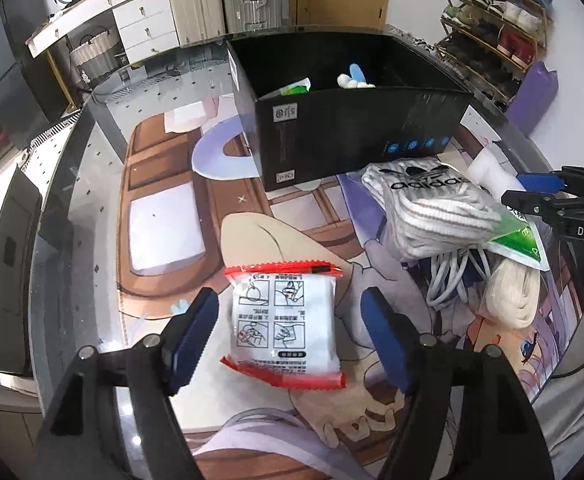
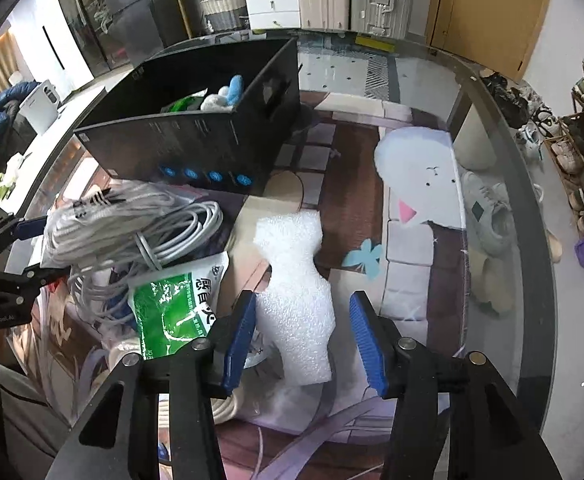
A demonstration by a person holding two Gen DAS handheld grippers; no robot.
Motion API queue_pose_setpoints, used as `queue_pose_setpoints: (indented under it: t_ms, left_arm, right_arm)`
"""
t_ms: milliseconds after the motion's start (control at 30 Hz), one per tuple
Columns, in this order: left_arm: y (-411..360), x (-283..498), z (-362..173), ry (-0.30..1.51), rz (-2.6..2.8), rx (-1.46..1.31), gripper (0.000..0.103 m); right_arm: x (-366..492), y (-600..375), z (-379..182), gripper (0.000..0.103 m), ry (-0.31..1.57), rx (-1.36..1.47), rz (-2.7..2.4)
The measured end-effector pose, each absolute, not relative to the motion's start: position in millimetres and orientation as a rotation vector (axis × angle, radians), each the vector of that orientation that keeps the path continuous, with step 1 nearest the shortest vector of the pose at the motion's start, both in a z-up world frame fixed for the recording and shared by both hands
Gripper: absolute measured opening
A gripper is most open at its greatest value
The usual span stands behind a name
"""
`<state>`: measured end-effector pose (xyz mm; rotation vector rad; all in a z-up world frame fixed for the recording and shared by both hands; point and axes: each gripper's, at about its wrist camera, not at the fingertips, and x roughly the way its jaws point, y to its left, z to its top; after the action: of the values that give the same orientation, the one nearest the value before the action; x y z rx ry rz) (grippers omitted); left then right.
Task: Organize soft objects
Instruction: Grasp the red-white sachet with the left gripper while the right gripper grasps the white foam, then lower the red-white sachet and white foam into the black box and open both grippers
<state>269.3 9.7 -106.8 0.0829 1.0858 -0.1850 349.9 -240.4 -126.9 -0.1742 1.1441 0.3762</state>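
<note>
A white packet with red sealed ends (image 1: 285, 320) lies flat on the glass table between the fingers of my left gripper (image 1: 287, 300), which is open with a gap on both sides. My right gripper (image 2: 303, 298) is open around a white foam piece (image 2: 296, 300); the left pad sits close against the foam and the right pad stands clear of it. A black box (image 1: 352, 128) behind holds a blue and white soft toy (image 1: 354, 76) and a green packet (image 1: 296, 88).
A pile lies between the grippers: a bagged white striped cloth (image 1: 432, 204), a coil of white cable (image 2: 163, 232), a green packet (image 2: 171, 312) and a beige roll (image 1: 512, 296). The round table's edge (image 2: 524, 208) curves at the right, with shoes on the floor beyond.
</note>
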Motion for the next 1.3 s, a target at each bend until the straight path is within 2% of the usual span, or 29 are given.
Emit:
queue_pose_setpoints:
  t_ms: [67, 100, 133, 233, 1300]
  left_arm:
    - [9.9, 270.6, -109.2, 1.093, -0.184, 0.088, 0.068]
    - [10.2, 271.4, -111.1, 1.098, -0.183, 0.089, 0.056]
    - [10.2, 271.3, -113.1, 1.105, -0.183, 0.090, 0.050]
    - [11.6, 271.2, -112.3, 1.100, -0.173, 0.094, 0.044]
    - [11.0, 255.7, -49.5, 0.907, -0.184, 0.053, 0.043]
  right_arm:
    - [350.4, -239.3, -128.9, 0.049, 1.146, -0.183, 0.378]
    - [350.8, -238.1, -129.4, 0.049, 1.147, -0.190, 0.379]
    - [351.7, -237.5, -130.1, 0.038, 1.149, -0.193, 0.378]
    - [353.5, -237.9, -129.5, 0.038, 1.157, -0.184, 0.381]
    - [323.6, -211.6, -68.4, 0.038, 0.993, -0.128, 0.490]
